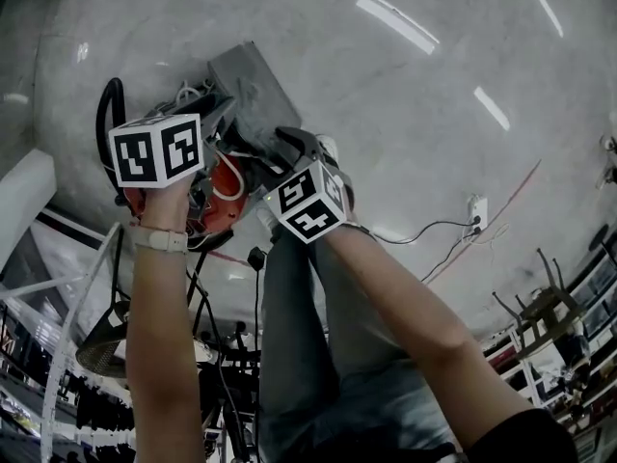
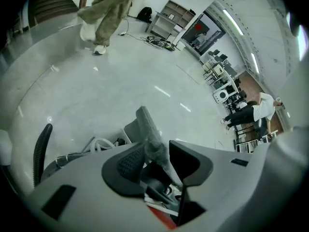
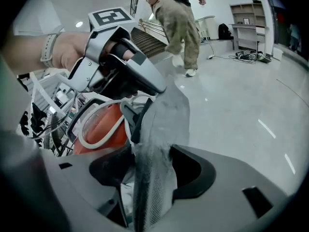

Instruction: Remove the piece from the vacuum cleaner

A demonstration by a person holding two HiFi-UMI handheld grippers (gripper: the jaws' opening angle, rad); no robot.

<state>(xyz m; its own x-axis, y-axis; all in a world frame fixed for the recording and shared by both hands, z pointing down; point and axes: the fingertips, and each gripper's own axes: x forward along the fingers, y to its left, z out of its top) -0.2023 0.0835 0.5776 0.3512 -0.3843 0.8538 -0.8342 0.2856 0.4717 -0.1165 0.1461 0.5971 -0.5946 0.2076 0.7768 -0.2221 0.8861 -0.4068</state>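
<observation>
The vacuum cleaner (image 1: 224, 199) has an orange-red body and stands on the pale floor below me. A flat grey dusty filter piece (image 1: 247, 87) rises out of its top. My left gripper (image 1: 218, 116) comes down on it from the left. In the left gripper view the piece's edge (image 2: 149, 129) stands between the left gripper's (image 2: 157, 161) parted pads. My right gripper (image 1: 281, 150) reaches in from the right. Its jaws (image 3: 152, 166) straddle the meshed piece (image 3: 166, 115), which fills most of the gap. Neither pair of pads visibly presses on it.
A black hose (image 1: 104, 114) curves off the vacuum's left side. A white socket strip (image 1: 475, 210) with cables lies on the floor to the right. A person (image 3: 181, 18) walks across the far floor. Chairs (image 1: 540, 302) and shelves stand at the right edge.
</observation>
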